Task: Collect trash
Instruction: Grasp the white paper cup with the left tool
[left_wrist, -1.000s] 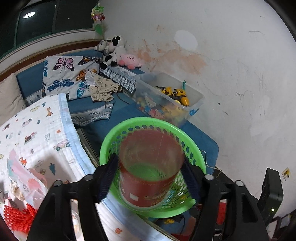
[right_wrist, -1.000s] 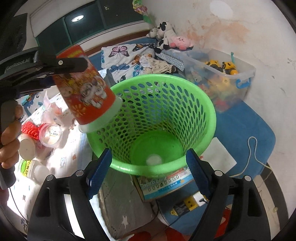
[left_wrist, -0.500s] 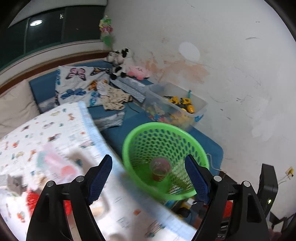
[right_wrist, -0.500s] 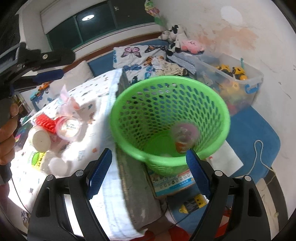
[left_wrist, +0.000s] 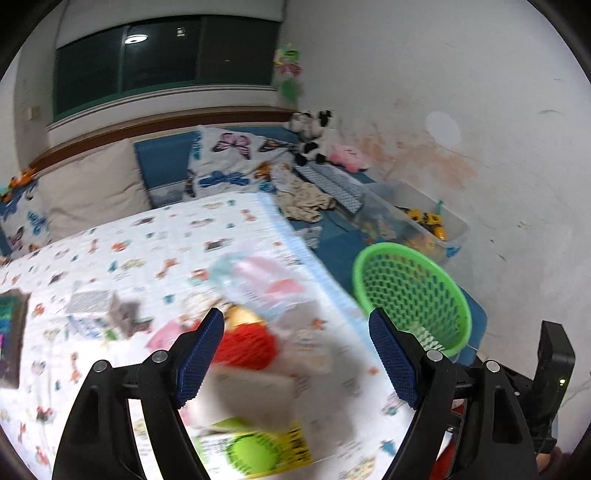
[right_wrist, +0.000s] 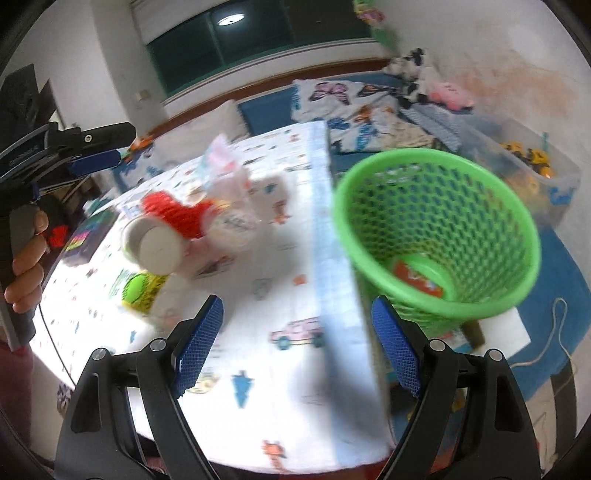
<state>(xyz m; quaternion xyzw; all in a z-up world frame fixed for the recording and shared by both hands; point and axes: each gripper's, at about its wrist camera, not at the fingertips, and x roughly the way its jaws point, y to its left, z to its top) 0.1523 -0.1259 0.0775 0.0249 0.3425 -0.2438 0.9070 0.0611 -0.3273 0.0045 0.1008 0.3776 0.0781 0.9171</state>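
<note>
Left gripper (left_wrist: 295, 354) and right gripper (right_wrist: 297, 345) both stand spread and empty above the tabletop (right_wrist: 280, 387); the red cup (right_wrist: 417, 275) lies inside the green basket (right_wrist: 439, 236).

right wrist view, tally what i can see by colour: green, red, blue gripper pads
green: 2, the basket and the round green label
red: 2, the cup in the basket and the mesh
blue pads: 3
total: 7
</note>
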